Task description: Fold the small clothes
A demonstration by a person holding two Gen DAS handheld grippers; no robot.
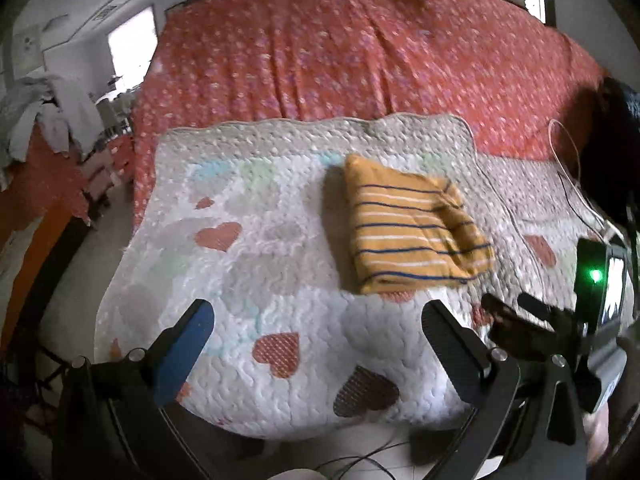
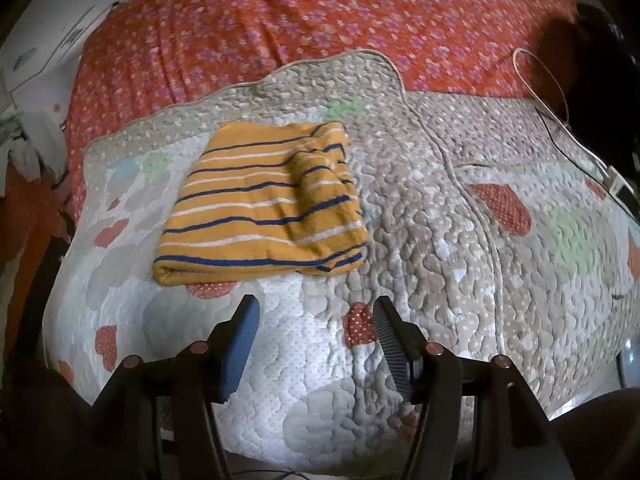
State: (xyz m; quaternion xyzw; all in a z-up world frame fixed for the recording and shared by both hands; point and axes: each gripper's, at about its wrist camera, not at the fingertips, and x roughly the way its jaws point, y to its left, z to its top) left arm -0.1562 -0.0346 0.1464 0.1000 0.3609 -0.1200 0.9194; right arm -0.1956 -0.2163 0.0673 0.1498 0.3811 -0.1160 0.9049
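A small mustard-yellow garment with blue and white stripes (image 1: 412, 232) lies folded into a compact rectangle on a quilted mat with hearts (image 1: 256, 264). It also shows in the right wrist view (image 2: 264, 208), on the same mat (image 2: 420, 240). My left gripper (image 1: 320, 316) is open and empty, hovering above the mat's near edge, short of the garment. My right gripper (image 2: 316, 312) is open and empty, just in front of the garment's near folded edge. The right gripper's body shows at the right of the left wrist view (image 1: 560, 332).
The mat lies on a bed with a red flowered sheet (image 1: 340, 52). A thin white cable (image 2: 560, 104) and a dark object (image 2: 600, 60) lie at the bed's right side. A pile of grey cloth (image 1: 44, 116) sits left of the bed. Floor with cables is below the mat's near edge.
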